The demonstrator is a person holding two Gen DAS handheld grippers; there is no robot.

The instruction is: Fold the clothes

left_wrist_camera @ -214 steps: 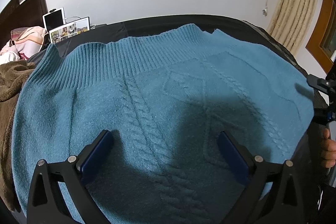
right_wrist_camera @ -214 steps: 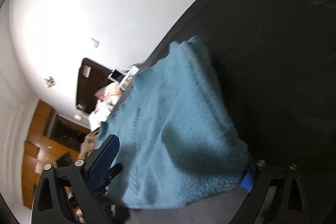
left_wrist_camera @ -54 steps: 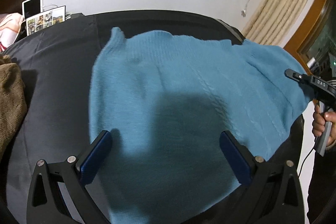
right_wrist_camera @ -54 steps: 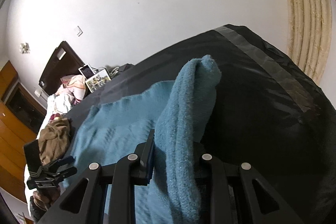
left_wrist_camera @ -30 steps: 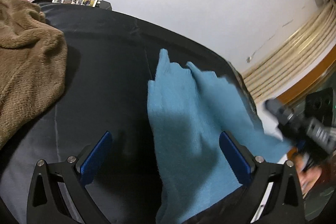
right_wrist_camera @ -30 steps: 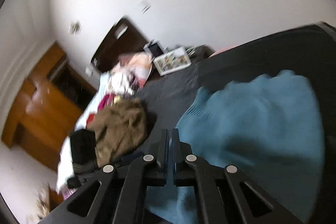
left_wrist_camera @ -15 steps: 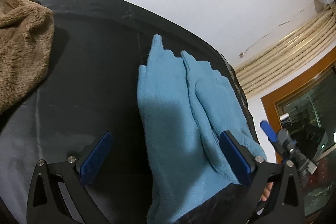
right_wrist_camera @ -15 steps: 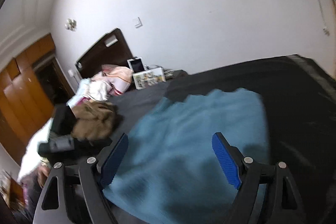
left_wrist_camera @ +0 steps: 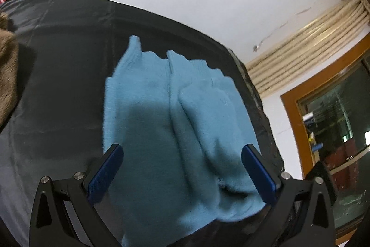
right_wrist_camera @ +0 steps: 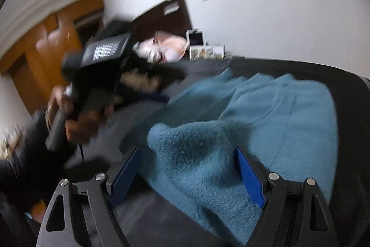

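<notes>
Right gripper point(right_wrist_camera: 187, 174) jaws just opened, wide apart over a sweater point(right_wrist_camera: 277, 112) fold, pads clear of it. Left gripper point(left_wrist_camera: 182, 171) also wide apart, nothing clamped. Sweater lies folded lengthwise on the black cover point(left_wrist_camera: 57, 85).
</notes>
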